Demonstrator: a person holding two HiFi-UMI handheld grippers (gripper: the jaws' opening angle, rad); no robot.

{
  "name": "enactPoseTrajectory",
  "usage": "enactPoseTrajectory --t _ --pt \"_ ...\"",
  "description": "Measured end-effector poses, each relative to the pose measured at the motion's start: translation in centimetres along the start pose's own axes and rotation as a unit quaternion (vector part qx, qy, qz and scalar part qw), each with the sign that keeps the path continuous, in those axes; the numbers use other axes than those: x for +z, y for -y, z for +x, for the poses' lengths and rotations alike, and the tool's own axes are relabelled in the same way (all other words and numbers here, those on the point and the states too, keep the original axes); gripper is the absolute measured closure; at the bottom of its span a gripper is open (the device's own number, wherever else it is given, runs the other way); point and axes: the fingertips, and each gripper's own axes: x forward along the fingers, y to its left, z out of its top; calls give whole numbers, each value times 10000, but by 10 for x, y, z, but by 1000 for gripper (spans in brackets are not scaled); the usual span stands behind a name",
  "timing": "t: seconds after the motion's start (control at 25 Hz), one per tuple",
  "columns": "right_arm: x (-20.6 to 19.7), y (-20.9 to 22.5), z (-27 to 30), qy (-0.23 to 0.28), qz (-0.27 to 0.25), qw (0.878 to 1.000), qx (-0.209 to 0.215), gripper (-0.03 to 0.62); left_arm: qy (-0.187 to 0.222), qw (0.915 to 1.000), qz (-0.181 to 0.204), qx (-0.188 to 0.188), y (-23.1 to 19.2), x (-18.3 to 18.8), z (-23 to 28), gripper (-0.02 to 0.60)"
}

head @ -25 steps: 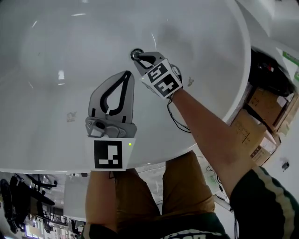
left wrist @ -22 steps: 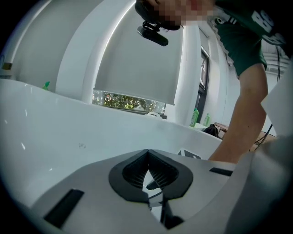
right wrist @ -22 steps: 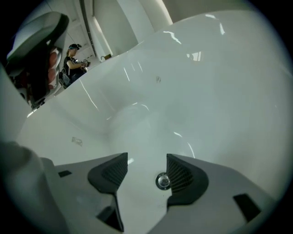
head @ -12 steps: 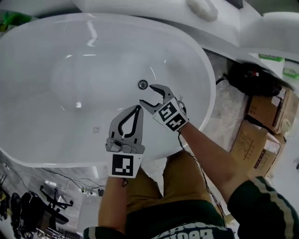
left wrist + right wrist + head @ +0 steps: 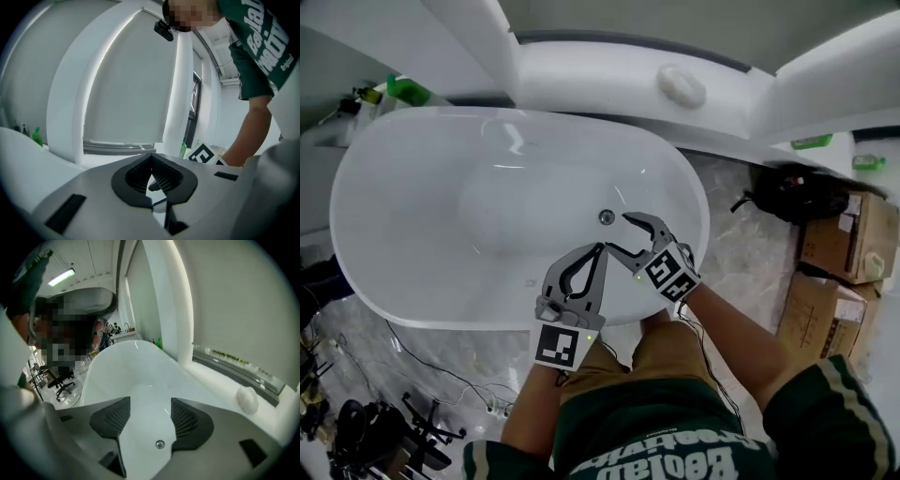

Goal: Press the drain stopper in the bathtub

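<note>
Bathtub [image 5: 403, 178] from above, drain stopper [image 5: 607, 217] on tub floor, apart from both claws. Right claw [image 5: 619, 232]: jaws just opened, wide apart, nothing btwn. Left claw [image 5: 600, 249]: jaws together, empty. Risk: w/ both claws up near the rim, a partial press may go unnoticed, leaving the stopper unseated.

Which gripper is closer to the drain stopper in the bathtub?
Right. The right gripper, fingers open, hangs just right of the drain stopper in the head view. The left gripper, shut, sits farther back toward the person. Neither touches it.
</note>
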Motion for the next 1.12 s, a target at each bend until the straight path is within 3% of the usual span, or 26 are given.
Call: enactPoseTrajectory --t 0.16,0.36,0.56,0.72,0.92,1.12 --pt "56 -12 -51 556 -10 9984 -39 333 133 9999 85 55 5 58 -21 575" --pt "124 -21 -127 1338 -144 9906 -258 333 286 9980 562 105 21 115 -37 574" --pt "193 -39 -201 2159 -393 9736 -631 333 653 9930 988 -21 41 176 -66 574" --pt "238 -61 -245 2828 -511 9538 -875 333 864 9902 1090 -132 52 205 -89 574" --pt "273 -86 -271 3108 -613 9436 -959 335 1057 9859 1270 -271 56 230 -107 575" --pt "295 -111 -281 3069 -1424 9364 -936 335 1398 9817 1277 -199 57 252 -124 574"
